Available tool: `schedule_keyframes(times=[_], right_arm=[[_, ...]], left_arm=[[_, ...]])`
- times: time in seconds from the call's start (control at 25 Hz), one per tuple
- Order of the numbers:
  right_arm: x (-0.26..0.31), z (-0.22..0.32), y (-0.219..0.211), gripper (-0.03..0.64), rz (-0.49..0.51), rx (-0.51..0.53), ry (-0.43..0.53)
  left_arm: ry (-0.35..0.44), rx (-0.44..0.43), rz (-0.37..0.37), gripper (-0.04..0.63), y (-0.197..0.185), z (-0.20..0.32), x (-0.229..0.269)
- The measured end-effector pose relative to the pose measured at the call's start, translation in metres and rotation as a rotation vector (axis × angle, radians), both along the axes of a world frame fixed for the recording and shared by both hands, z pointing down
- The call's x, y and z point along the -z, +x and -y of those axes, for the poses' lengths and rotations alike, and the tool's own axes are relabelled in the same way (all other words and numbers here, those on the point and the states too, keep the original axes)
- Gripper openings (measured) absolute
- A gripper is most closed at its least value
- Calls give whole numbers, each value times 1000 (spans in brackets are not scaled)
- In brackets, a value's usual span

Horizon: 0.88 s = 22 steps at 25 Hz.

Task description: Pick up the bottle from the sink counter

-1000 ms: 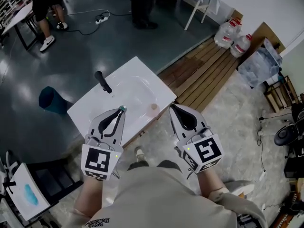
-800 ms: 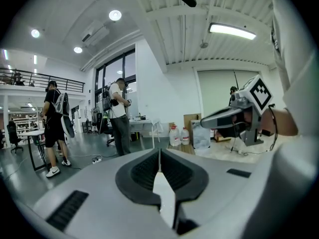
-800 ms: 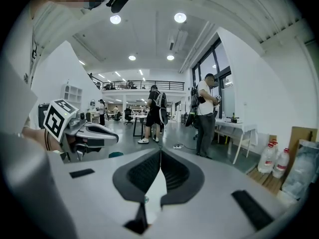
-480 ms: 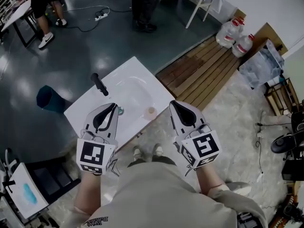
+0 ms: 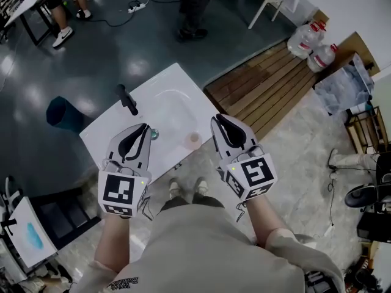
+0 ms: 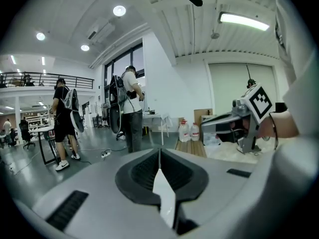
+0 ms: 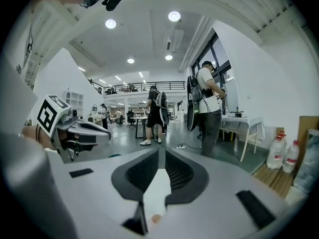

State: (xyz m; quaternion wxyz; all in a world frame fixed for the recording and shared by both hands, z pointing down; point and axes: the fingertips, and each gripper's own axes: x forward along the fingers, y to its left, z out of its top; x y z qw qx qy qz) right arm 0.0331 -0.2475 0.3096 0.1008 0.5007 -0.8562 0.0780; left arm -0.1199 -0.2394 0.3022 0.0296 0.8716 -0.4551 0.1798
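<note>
A white sink counter (image 5: 104,140) with a black faucet (image 5: 126,99) stands below me. On its near edge sits a small pale pinkish object (image 5: 193,140), seen from above; it may be the bottle. It also shows low between the right jaws as a pinkish object (image 7: 156,218). A small teal-topped thing (image 5: 153,133) lies just right of my left gripper's tip. My left gripper (image 5: 145,127) hovers over the counter's near left part, shut and empty. My right gripper (image 5: 215,119) hangs just right of the pinkish object, shut and empty. The counter shows white under both grippers' jaws.
A dark teal bin (image 5: 61,112) stands on the floor left of the counter. A wooden pallet (image 5: 263,84) lies to the right, with water jugs (image 5: 314,44) behind it. People stand at the far side, near a power strip (image 5: 137,7). My feet (image 5: 183,188) are close to the counter.
The counter has drawn closer under both grippers. The left gripper's tip has slid from beside the teal-topped thing to just left of it. Both grippers stay shut.
</note>
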Motion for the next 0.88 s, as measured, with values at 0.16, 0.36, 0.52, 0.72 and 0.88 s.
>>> schedule_keyframes(times=[0.16,0.36,0.52,0.72,0.88], right_arm=[[-25,14,-11,115,18,44,-16],[-61,24,-26,188,20,94,-38],[-98,29,-35,212,11,131,-77],[-150,30,-43,222,-2,153,-120],[-186,31,-49,222,-21,175,-134]], left_arm=[[-21,10,1,15,4,10,-15],[-58,14,-16,15,11,21,-41],[-103,20,-24,15,14,29,-70],[-176,20,-22,15,18,32,-113],[-230,21,-27,15,19,31,-145]])
